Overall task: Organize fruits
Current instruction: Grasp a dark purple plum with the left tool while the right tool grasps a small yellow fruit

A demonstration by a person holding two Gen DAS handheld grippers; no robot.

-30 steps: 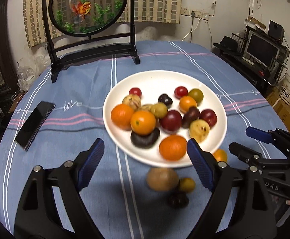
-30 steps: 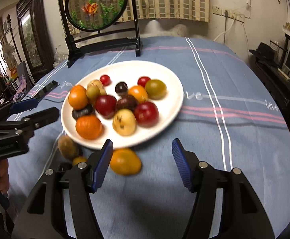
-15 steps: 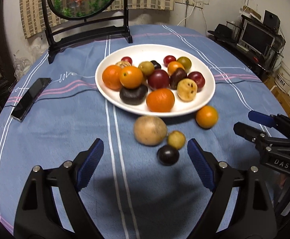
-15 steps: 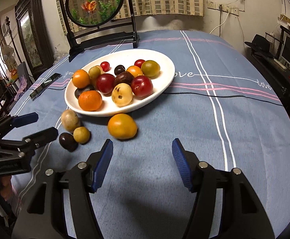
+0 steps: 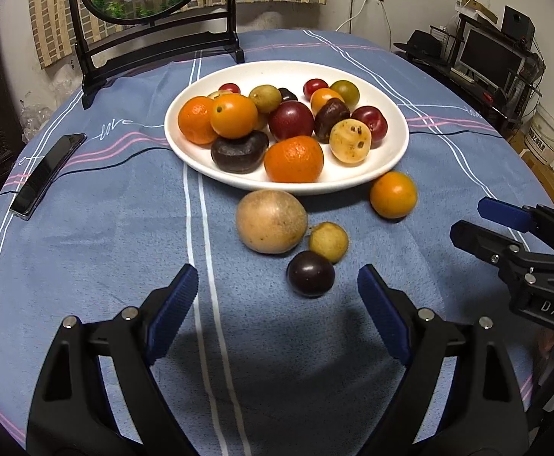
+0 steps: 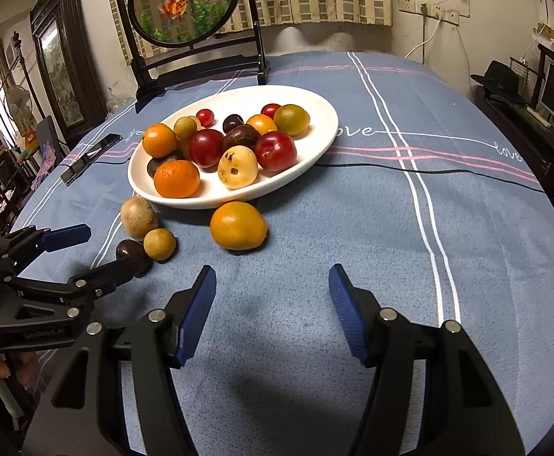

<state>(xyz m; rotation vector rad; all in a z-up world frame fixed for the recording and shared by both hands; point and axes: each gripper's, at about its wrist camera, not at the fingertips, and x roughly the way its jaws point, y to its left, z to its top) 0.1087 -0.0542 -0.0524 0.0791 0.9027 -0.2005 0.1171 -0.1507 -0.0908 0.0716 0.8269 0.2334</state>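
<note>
Both claws hang released over the table (image 5: 87, 228) — left claw (image 5: 273, 296) facing the dark plum (image 5: 310, 273), right claw (image 6: 273, 304) behind the stray orange (image 6: 238, 225) — four fruits lying just outside the heaped plate (image 5: 394, 152), apparently awaiting collection.

Two matching black plastic hand-held grippers with blue ribbed finger pads are showing.

The left black two-finger gripper (image 5: 277, 296) is showing angular black arms with triangular cut-outs, round silver screw heads at the joints, and blue ribbed pads (image 5: 170, 311) lining its fingers. The right black two-finger gripper (image 6: 273, 304) is showing the same build; seen from the left wrist view, its body is carrying white lettering reading "DAS". From the right wrist view, faint lettering is showing on the left gripper's side, too blurred to read. Slivers of bare skin are peeking out behind each gripper body.
</note>
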